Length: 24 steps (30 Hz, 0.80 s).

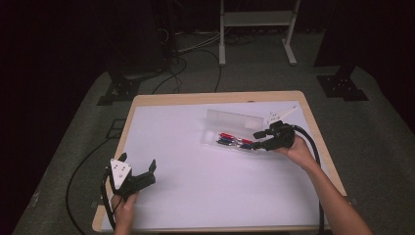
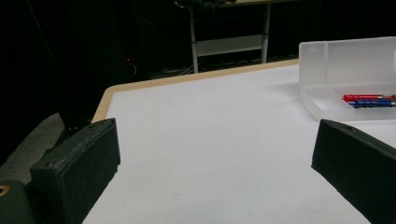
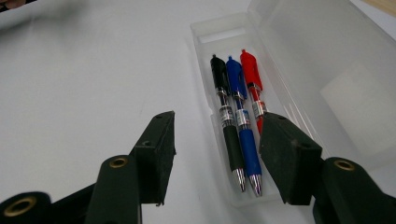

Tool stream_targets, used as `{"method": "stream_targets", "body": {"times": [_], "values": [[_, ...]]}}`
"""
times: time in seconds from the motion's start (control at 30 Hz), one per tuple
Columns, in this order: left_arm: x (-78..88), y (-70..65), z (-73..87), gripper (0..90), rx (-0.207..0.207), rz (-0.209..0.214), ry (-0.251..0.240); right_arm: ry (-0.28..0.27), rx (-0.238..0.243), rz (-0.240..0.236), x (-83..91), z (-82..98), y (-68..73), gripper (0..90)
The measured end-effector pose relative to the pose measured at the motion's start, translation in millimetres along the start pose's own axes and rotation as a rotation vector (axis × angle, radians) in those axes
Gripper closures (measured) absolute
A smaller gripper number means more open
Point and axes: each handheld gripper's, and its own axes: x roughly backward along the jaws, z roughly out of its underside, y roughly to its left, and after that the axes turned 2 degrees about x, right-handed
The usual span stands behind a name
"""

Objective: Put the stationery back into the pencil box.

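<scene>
The left gripper point(image 1: 138, 169) rests on the white counter point(image 1: 195, 186), jaws spread and empty. The right gripper point(image 3: 217, 156), jaws parted, holds nothing just short of the clear plastic pen box point(image 3: 280, 60); black point(image 3: 227, 121), blue point(image 3: 243, 126) and red point(image 3: 252, 79) pens lie ahead. Its right jaw could clip the box and shove it.

Three pens point(image 3: 238, 126) side by side in case point(image 3: 299, 70), on table point(image 1: 195, 181).

Both hand-held grippers, left point(image 1: 138, 165) and right point(image 1: 260, 139), gape, holding nothing.
</scene>
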Motion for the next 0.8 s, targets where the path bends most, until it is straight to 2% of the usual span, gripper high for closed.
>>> {"method": "stream_targets", "body": {"times": [0.37,0.4,0.57,0.8], "values": [[0.6,0.8,-0.2,0.4,-0.003,-0.003,0.002,-0.003,-0.007,-0.003,8.3,10.6,8.5,39.5],[0.7,0.9,-0.2,0.4,-0.004,-0.006,0.001,-0.005,-0.004,0.01,10.3,11.9,11.4,37.2],[0.7,0.8,-0.2,0.4,-0.004,-0.004,0.002,-0.004,0.0,0.021,14.3,15.9,17.5,33.7],[0.8,-0.2,-0.3,0.4,-0.009,-0.006,0.003,-0.001,-0.003,0.019,16.9,23.9,25.4,31.6]]}}
